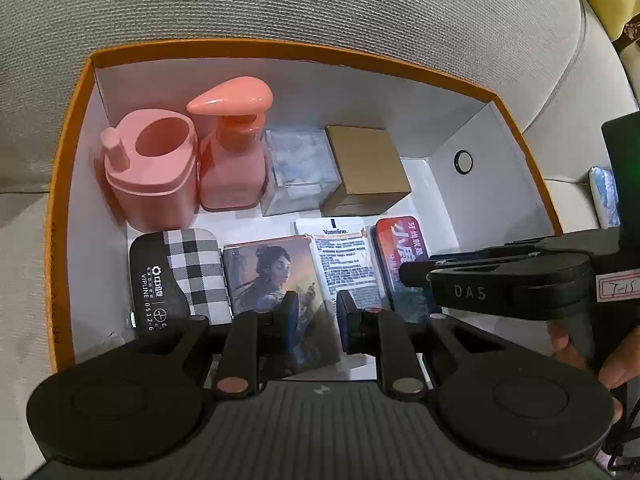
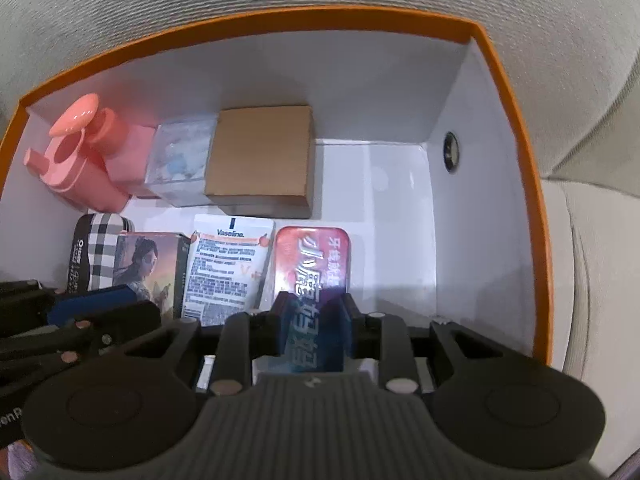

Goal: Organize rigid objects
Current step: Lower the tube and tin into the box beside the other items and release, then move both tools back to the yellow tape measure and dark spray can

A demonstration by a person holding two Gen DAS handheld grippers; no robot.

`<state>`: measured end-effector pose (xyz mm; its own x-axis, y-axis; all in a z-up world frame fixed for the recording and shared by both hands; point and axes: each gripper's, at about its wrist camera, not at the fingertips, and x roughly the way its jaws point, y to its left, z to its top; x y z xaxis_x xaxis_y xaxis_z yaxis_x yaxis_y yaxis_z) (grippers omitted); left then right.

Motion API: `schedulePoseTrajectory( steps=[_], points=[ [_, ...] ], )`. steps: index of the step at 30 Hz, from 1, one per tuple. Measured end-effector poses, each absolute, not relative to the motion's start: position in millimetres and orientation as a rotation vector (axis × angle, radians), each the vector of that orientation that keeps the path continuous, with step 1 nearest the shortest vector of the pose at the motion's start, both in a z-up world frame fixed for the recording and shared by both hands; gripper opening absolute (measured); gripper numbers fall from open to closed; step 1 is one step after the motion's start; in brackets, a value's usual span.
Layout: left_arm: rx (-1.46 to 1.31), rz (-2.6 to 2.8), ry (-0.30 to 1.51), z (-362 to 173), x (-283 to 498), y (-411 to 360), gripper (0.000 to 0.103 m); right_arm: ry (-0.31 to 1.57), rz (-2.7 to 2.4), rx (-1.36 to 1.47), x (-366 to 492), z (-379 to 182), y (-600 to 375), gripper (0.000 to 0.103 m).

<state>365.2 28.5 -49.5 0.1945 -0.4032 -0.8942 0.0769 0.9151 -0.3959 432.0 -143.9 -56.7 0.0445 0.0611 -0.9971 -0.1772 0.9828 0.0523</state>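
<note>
An orange-rimmed white box [image 1: 76, 128] holds two rows. At the back stand a pink holder [image 1: 152, 176], a pink pump bottle [image 1: 232, 160], a clear cube [image 1: 300, 172] and a brown carton [image 1: 368, 168]. In front lie a checkered case [image 1: 180, 276], an illustrated card box [image 1: 264, 276], a Vaseline pack [image 1: 344, 264] and a red tin [image 2: 312, 256]. My right gripper [image 2: 316, 320] points down with the tin's near end between its pads, and I see no squeeze on it. My left gripper [image 1: 318, 320] hovers over the card box, jaws narrowly apart with nothing between them.
The box sits on a grey fabric sofa [image 1: 320, 8]. Bare white floor [image 2: 392, 240] shows right of the tin and carton. The right wall has a round hole [image 2: 451, 152]. A blue-white patterned item [image 1: 604, 196] lies outside the box. A hand [image 1: 616, 368] grips the right tool.
</note>
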Motion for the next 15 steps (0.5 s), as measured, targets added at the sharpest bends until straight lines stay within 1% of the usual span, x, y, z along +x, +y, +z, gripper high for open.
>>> schedulePoseTrajectory(
  steps=[5, 9, 15],
  points=[
    [-0.284, -0.35, 1.329, -46.2, 361.3, 30.1, 0.022, 1.507, 0.232, -0.126, 425.3, -56.2, -133.1, 0.024],
    [-0.26, -0.382, 1.263, -30.7, 350.2, 27.4, 0.022, 1.485, 0.244, -0.126, 419.5, -48.8, -132.6, 0.023],
    [-0.26, -0.483, 1.117, 15.5, 308.4, 21.5, 0.022, 1.364, 0.298, -0.096, 389.0, 2.1, -140.2, 0.023]
  ],
)
